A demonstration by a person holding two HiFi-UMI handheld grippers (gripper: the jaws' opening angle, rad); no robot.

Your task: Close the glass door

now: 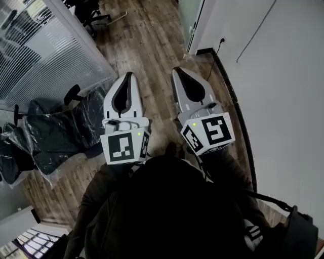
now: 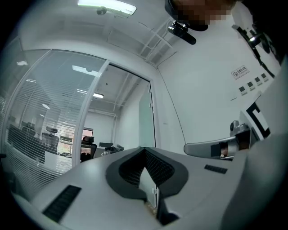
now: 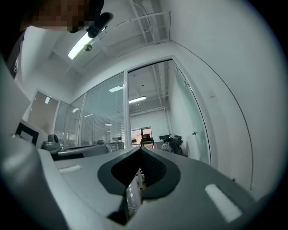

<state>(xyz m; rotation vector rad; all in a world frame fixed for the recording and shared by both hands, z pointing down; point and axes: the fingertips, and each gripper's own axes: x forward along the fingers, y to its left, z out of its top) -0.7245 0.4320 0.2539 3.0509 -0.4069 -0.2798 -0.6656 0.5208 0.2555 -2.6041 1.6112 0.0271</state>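
Head view: left gripper (image 1: pixel 129 76) and right gripper (image 1: pixel 177 71) are both held out over the wood floor (image 1: pixel 152 45), jaws pressed together, nothing in either. (Kai)

Where's the glass door (image 1: pixel 188 12)? (Ren)

Well ahead, at the top of frame next to the white wall (image 1: pixel 283 76). Right gripper view has it on the right, with a small handle (image 3: pixel 194 133) on the pane (image 3: pixel 193 117). It looks swung open towards that wall, but I can't tell the exact angle. (Kai)

So nothing is touching it yet. Risks? (Ren)

First is the grip. Right gripper (image 3: pixel 140 149) has its tips together, and so does the left gripper (image 2: pixel 143 149). Arrive at the handle like that and they'd just knock it, so they need to part first. The handle looks small, easy to miss or only half catch. (Kai)

And pushing on the pane instead? (Ren)

Hard tips on smooth glass would likely skid, and the door moves off-line or not at all. Pushing too hard could slam it into the frame. (Kai)

How's the path? (Ren)

Plastic-wrapped chairs (image 1: pixel 55 131) sit on the left by the glass partition (image 1: pixel 45 45). Drifting left risks snagging the wrap. Keep right, but don't clip the wall. (Kai)
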